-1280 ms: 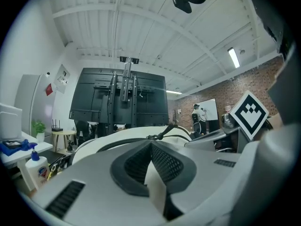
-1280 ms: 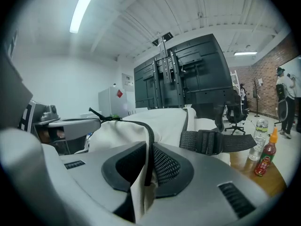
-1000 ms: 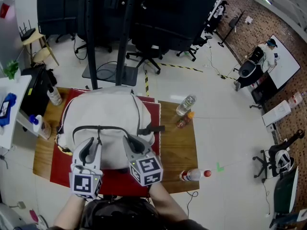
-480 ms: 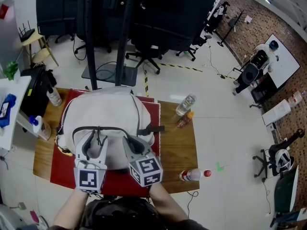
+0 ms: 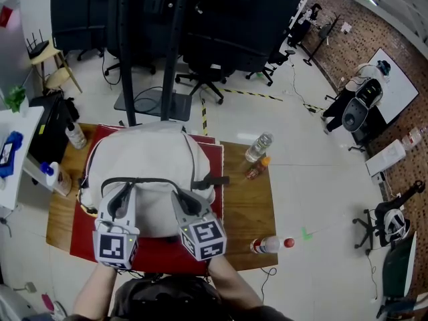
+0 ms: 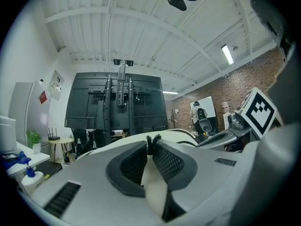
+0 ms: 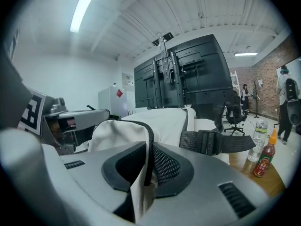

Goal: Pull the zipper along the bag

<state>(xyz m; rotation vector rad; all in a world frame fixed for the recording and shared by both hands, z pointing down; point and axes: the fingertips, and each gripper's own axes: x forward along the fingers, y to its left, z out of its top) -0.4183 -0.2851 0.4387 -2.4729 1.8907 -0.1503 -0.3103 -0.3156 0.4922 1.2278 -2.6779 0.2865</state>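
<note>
**Figure. Two hand-held claws at the near end of a white bag [image 5: 150, 154], which lies on a red mat [image 5: 212, 158] on a wooden table [image 5: 249, 206].**

The left claw [image 6: 151, 144] has just been closing its jaws. In its own view the tips meet on a small dark tab, read here as the zipper pull [image 6: 151, 140]. A fold of the bag's white cloth lies lower down between the pads.

The right claw [image 7: 149, 147], just to the right of the left one, is clamped on the bag's edge. The dark zipper track [image 7: 147, 126] and the cloth beside it run down between its pads. Ahead of the right claw the track arches up and bends left over the bag towards the left claw. A webbing strap [image 7: 211, 142] with a buckle lies just to the right of its jaws. Farther right, a clear bottle [image 7: 257, 145] and a red sauce bottle [image 7: 266, 157] stand on bare table, well apart from both claws.

**Step in hand (judged).** Both grips appear set: one claw is on the pull and one anchors the bag. The slide along the track does not look begun.

**Next move (judged).** The left claw should draw the pull along the curve of the track, following its bend and not tugging straight. The right claw should hold the cloth taut so the teeth stay in line. The tab is small, so a light pinch could slip off. Which way along the track the pull must travel cannot be told from these views.
</note>
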